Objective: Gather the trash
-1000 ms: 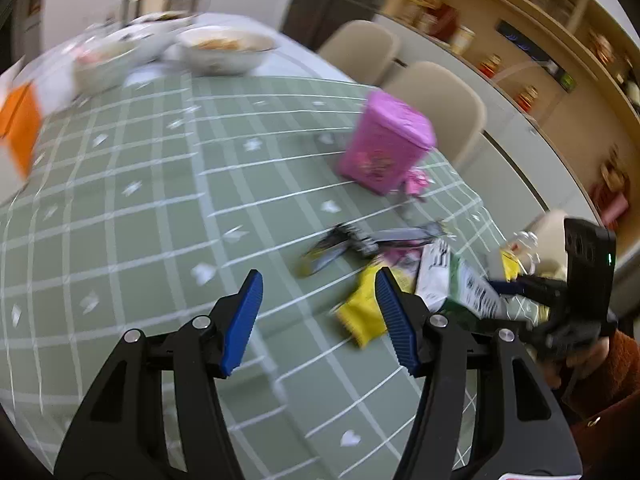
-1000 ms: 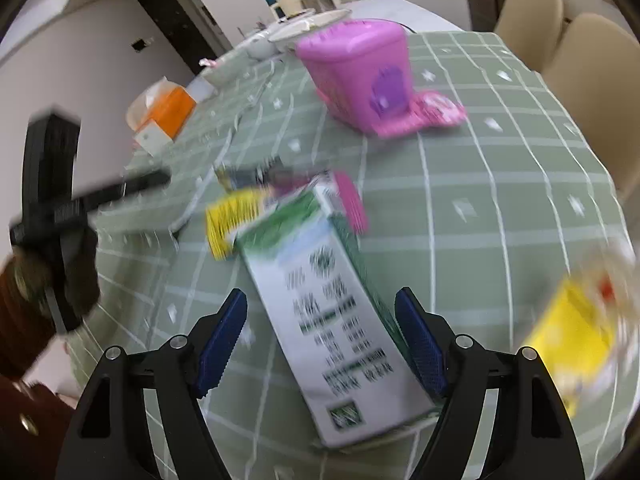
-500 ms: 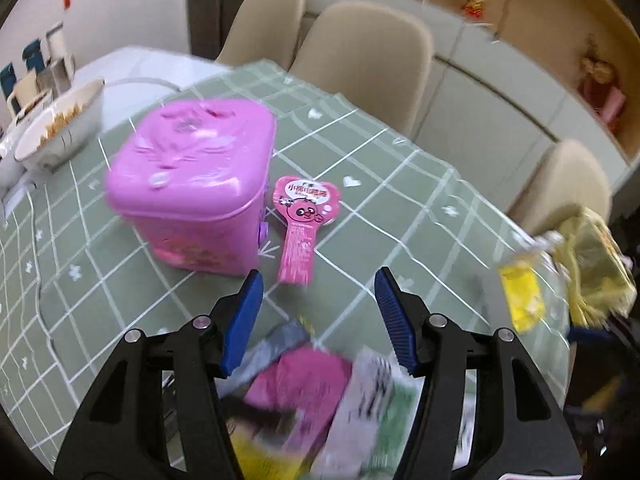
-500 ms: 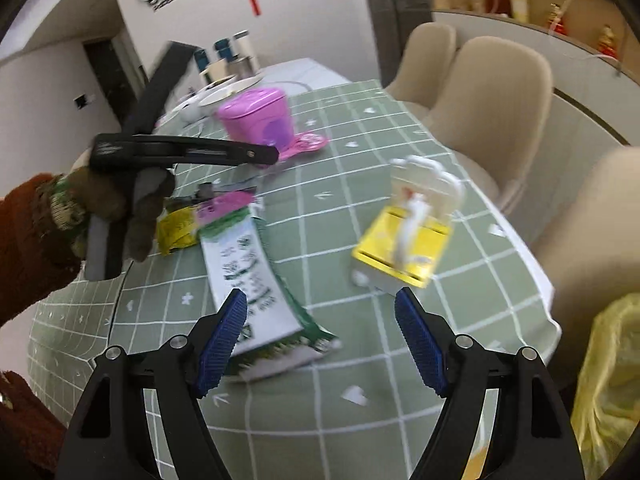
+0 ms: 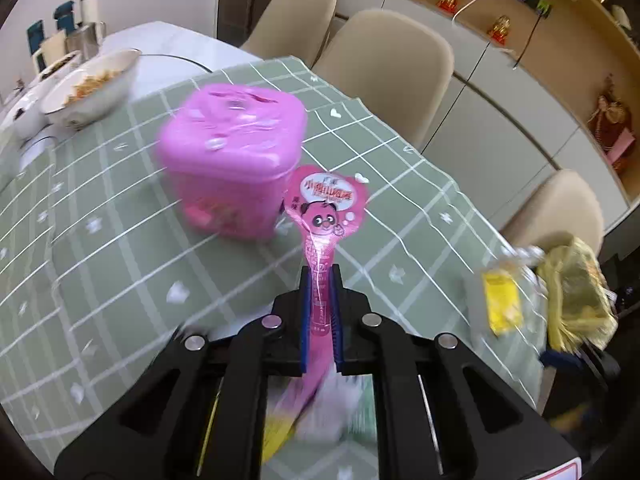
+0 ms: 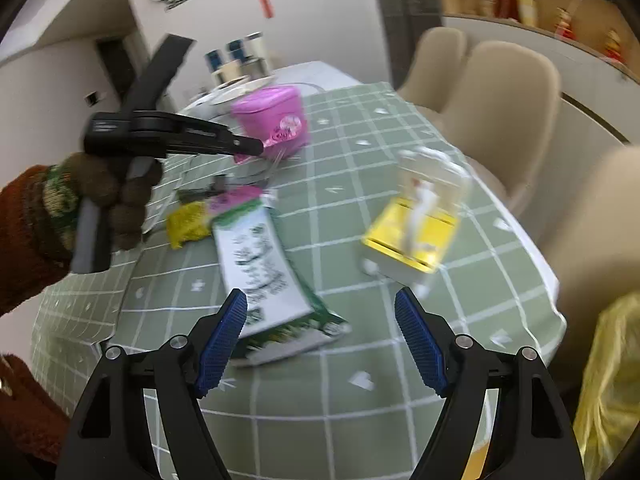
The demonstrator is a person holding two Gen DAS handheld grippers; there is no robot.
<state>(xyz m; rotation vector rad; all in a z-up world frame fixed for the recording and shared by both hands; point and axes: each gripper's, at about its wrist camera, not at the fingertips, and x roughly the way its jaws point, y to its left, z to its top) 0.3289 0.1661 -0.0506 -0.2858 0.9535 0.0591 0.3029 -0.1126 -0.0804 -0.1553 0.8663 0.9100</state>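
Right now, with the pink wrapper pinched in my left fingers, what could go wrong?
1. The left gripper holds only the narrow tail of the pink wrapper, so it may slip out.
2. The pink bin sits close behind; a swing could knock it.
3. The milk carton still lies below the open right gripper.

Carton left of blister pack

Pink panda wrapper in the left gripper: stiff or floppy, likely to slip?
The pink panda wrapper is probably thin film and very light, yet it stands upright above the left gripper, so it holds some shape. Its glossy surface suggests it may slip. The jaws have just closed on its narrow stem, so the wide head could flap or fold when carried.
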